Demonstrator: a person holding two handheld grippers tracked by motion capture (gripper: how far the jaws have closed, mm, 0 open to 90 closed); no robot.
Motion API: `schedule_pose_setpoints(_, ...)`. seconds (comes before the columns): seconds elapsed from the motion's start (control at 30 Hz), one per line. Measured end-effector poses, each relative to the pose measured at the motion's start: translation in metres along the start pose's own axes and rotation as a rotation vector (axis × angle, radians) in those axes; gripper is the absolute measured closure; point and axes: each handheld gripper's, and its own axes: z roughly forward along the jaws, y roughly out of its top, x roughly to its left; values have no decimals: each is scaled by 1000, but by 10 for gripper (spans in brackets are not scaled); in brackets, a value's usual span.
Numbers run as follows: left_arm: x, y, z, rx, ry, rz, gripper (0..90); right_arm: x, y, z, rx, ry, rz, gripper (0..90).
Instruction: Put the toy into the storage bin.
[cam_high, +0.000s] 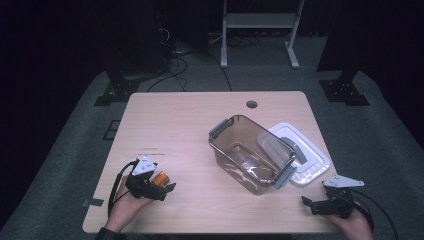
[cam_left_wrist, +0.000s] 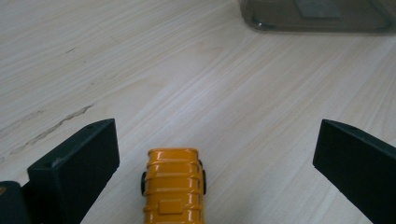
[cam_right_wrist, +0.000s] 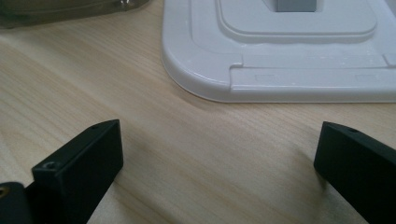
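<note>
We count one small orange toy car (cam_left_wrist: 173, 186), one clear brown plastic tub with grey latches (cam_high: 250, 152), and one white plastic lid (cam_high: 307, 157), at five o'clock from the tub.

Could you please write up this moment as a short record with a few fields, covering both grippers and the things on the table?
left gripper: open, jaws wide on either side of the orange toy car, not touching it
orange toy car: on the table, between the left jaws
right gripper: open, holding nothing, low over bare wood
container: clear brown tub with grey latches, lid off, mid-table
lid: white, flat on the table beside the container, just ahead of the right gripper
table: light wood
</note>
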Motion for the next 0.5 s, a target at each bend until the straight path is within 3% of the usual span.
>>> schedule_pose_setpoints(0.5,16,-15,-3,32,39,-27,23,0,0,0,0,0,0,3)
